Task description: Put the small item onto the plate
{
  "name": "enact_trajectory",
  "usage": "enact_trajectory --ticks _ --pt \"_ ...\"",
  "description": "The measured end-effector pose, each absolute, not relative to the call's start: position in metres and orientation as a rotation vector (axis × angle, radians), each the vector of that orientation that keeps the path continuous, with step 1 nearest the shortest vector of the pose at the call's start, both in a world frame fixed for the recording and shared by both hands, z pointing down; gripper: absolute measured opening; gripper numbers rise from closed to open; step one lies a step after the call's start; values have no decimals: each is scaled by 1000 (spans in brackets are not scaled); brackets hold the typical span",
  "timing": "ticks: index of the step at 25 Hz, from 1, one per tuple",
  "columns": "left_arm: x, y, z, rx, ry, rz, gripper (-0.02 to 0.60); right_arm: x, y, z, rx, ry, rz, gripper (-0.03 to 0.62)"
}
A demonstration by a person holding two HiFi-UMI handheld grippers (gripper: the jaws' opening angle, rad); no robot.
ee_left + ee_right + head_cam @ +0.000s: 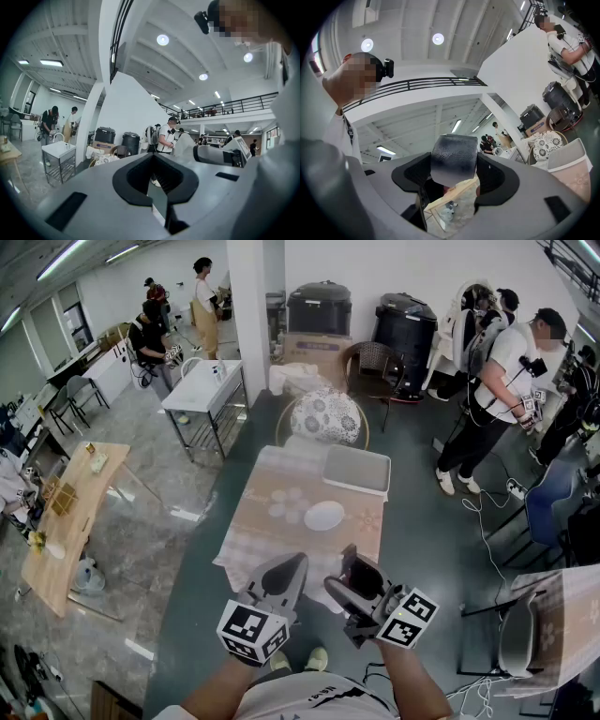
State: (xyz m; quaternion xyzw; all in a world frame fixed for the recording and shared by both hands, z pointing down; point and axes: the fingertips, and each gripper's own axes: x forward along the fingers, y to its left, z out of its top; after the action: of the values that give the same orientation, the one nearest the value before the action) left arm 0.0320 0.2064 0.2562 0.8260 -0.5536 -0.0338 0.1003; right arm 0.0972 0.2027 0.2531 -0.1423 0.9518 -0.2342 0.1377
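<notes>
A white plate (324, 515) lies on the cloth-covered table (265, 542) ahead of me, right of centre. Both grippers are held close to my body, above the table's near edge and well short of the plate. My right gripper (354, 585) points up towards the ceiling. In the right gripper view its jaws stand wide and grip a dark grey roll-shaped small item (453, 159). My left gripper (284, 579) is beside it, and in the left gripper view its jaws (154, 183) look closed together with nothing between them.
A grey tray (356, 470) sits at the table's far right corner. Beyond the table stands a chair with a patterned cushion (323, 416). People stand at the right (497, 390), and a wooden table (66, 512) is at the left. A chair (520, 638) is at my right.
</notes>
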Motion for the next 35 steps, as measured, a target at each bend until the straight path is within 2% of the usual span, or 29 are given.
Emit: enact_trajectory --ticks 22,35 --pt "49 200 273 2388 -1674 -75 5 131 180 270 -409 2673 -796 321" --pt "31 148 300 2405 -1648 -49 5 104 135 299 -463 2728 -818 321"
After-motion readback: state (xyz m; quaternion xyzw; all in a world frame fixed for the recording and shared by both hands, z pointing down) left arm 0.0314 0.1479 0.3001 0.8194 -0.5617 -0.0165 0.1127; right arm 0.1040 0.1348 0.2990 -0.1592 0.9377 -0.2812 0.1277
